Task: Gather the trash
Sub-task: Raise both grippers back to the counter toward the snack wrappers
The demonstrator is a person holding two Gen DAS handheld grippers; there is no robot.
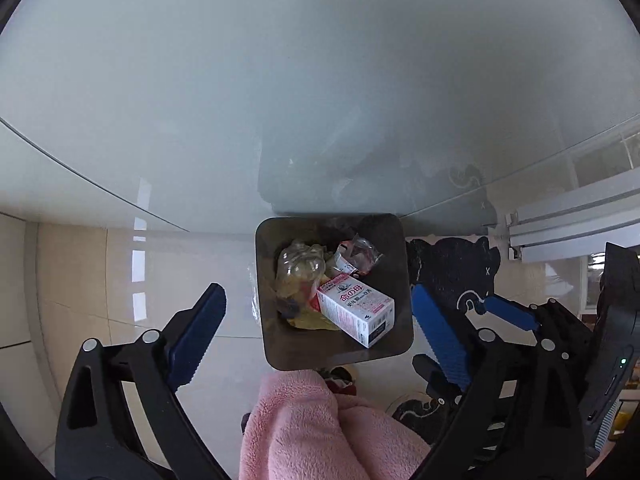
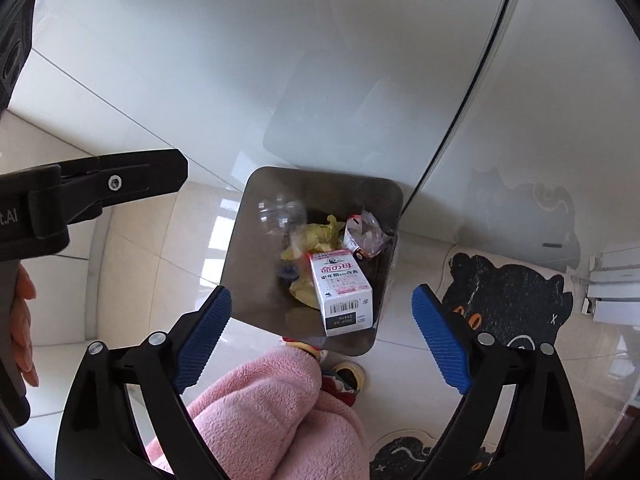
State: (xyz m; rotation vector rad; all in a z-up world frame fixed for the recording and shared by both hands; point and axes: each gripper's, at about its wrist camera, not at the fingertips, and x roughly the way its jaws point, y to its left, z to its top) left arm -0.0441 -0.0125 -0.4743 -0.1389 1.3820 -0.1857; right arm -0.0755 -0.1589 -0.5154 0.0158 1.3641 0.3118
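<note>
Left tool (image 1: 318,336) wide, holding nothing. Right tool (image 2: 322,336) wide too, empty. Both hang above bin (image 1: 394,236) on tiled floor beside glass desk (image 1: 200,100). Trash already inside bin: white-pink carton (image 1: 356,310) on top, crushed clear bottle (image 1: 300,266), yellow wrapper (image 2: 316,236), crinkled clear packet (image 1: 360,254). Judgement: all light. Carton stiff, take across narrow faces. Bottle slick, springy, grip at neck. Wrappers limp, pinch bunched fold.
</note>
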